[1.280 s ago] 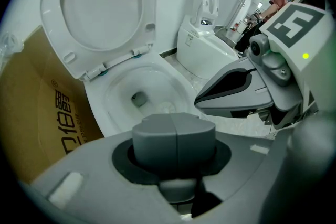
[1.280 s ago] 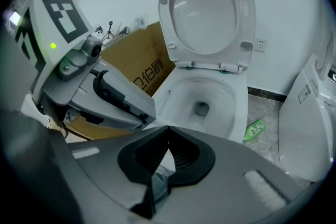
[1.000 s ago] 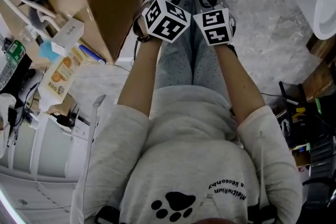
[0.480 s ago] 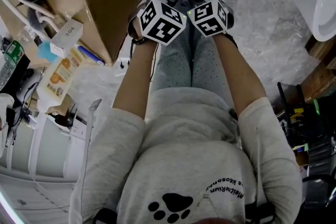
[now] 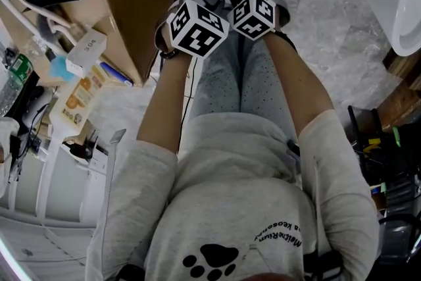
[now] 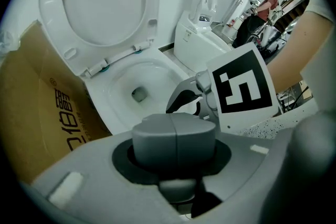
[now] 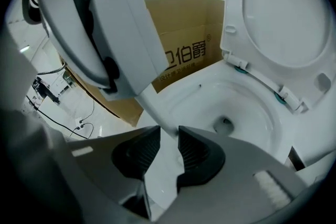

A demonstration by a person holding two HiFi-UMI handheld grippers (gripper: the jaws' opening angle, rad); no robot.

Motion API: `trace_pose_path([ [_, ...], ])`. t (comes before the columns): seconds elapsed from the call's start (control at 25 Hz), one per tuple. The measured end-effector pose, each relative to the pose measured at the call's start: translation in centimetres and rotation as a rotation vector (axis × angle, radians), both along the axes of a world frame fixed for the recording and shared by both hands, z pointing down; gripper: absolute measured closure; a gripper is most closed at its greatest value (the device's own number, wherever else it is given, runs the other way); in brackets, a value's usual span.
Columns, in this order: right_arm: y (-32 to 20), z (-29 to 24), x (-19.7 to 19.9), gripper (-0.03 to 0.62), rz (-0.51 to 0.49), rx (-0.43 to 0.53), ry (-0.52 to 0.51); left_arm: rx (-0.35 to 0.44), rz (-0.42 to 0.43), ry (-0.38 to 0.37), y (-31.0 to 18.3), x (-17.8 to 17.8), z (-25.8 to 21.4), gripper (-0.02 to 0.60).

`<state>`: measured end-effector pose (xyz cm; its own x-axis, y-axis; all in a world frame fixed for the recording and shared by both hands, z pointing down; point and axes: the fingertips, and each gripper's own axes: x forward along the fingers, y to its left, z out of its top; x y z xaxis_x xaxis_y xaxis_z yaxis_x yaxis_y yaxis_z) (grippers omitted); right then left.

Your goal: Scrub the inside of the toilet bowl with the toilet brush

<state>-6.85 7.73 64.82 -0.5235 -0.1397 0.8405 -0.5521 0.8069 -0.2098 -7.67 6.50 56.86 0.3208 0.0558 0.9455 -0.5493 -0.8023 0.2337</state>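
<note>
Now right gripper [image 7: 169, 152] jaws just spread, loose around white plastic toilet-brush handle [image 7: 157, 113], lower centre; left gripper [image 6: 173, 139] clamps its end, upper left. White ceramic toilet bowl [image 7: 252, 97] right. Risk: lone clamp slips, handle drops.

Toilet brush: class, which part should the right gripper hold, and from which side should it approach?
Grip the straight white handle on the bare stretch below the left gripper, which clamps it higher up. Come from the near side, jaws across the shaft: the right gripper, whose jaws have just opened, already straddles it there, above the toilet bowl.
</note>
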Motion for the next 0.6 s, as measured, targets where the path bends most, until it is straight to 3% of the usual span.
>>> trace_pose_path([
  [0.24,-0.5,0.2,-1.4,0.510,-0.065,0.030,-0.010,-0.023,-0.001,-0.028,-0.7,-1.1,-0.1,0.426],
  [0.6,-1.7,0.2,-3.1,0.511,-0.055,0.013,-0.048,-0.034,0.005,-0.080,-1.9,-2.3,-0.2,0.425],
])
